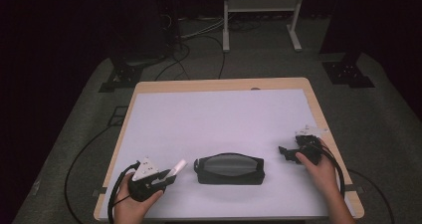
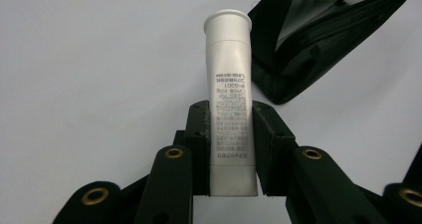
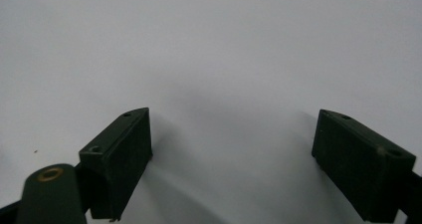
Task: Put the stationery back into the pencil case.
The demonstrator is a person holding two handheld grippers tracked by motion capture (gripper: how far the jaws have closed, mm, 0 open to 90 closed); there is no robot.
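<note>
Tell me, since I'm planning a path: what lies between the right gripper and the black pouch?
Bare white table surface separates right gripper from black zip pouch, per the high view.

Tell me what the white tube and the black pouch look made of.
White tube: likely plastic, matte, with printed text and a flat crimped end between the left gripper's jaws. Black pouch: seemingly woven fabric such as nylon; its soft sides sag and faintly shine.
</note>
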